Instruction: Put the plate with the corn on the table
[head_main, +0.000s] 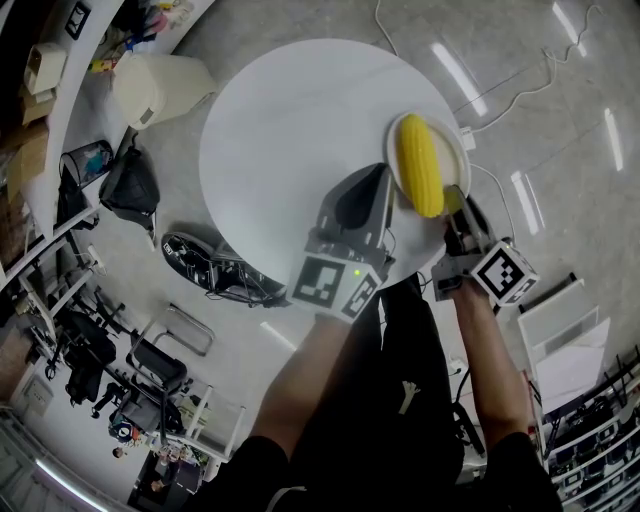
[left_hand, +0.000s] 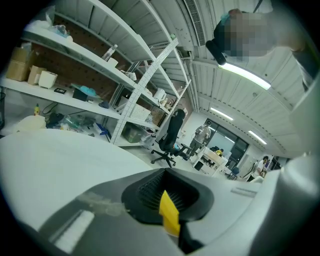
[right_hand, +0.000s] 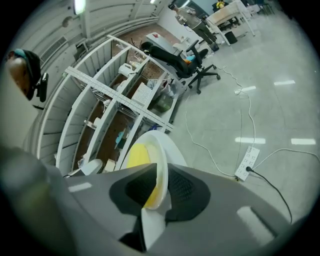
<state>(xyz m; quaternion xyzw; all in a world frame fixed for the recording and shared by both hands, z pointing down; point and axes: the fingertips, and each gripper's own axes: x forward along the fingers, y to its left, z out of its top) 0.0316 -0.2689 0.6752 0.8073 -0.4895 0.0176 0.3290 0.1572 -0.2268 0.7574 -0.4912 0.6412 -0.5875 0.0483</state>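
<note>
Head view: corn (head_main: 420, 165) lengthwise on plate (head_main: 455, 150)

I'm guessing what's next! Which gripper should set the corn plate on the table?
Right. The right gripper is shut on the plate rim, corn on it, over the round table edge. The left gripper is shut, empty, beside it.

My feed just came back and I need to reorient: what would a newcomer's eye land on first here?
First, the bright yellow corn cob lying on a white plate at the right edge of the round white table in the head view. Next, the right gripper, its jaws clamped on the plate's near rim. The left gripper sits just left of the plate with its jaws together.
</note>
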